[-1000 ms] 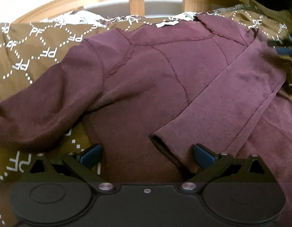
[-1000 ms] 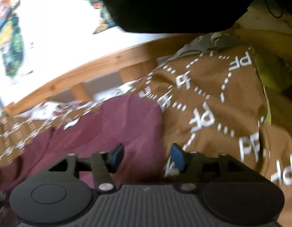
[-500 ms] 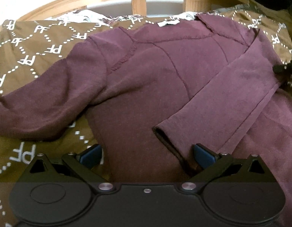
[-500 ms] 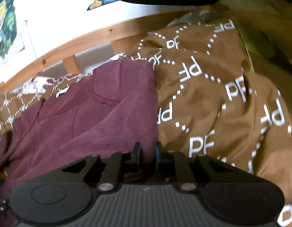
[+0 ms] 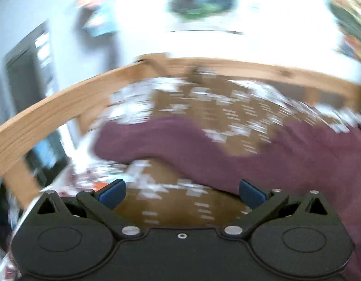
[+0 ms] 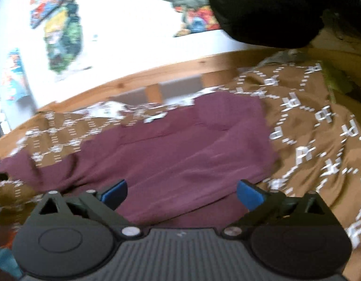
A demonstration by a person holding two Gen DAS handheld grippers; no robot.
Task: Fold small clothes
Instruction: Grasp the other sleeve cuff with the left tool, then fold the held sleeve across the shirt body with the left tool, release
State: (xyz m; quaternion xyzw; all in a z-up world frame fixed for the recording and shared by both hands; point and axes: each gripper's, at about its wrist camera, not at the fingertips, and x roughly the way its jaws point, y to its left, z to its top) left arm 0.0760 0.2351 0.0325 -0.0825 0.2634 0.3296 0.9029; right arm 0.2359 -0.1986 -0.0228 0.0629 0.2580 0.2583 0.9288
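Garment: I see the maroon top (image 6: 180,154) spread on the bed's brown patterned cover (image 6: 321,140), filling the middle of the right wrist frame, one side already folded inward

Right claw (image 6: 181,193): jaws opening, blue pads wide apart with nothing pinched; maroon cloth lies under the gap but neither pad presses on it

Left claw (image 5: 181,190): jaws apart and empty; only the brown cover (image 5: 180,206) shows between the pads

Unfolded sleeve (image 5: 157,140): in the blurred left wrist view it runs as a long band from centre left to the right edge, just above the left claw

Long axis: the sleeve lies across the frame, left to right, roughly square to the line I point the left claw along

Nearer hand: I judge the left; from the right wrist view that sleeve (image 6: 21,166) trails off to the far left edge, well apart from the right claw

Next move, my guess: bring the left claw onto the sleeve's free end at centre left, then carry it rightward over the body

Backdrop: wooden bed rail (image 5: 51,117) behind
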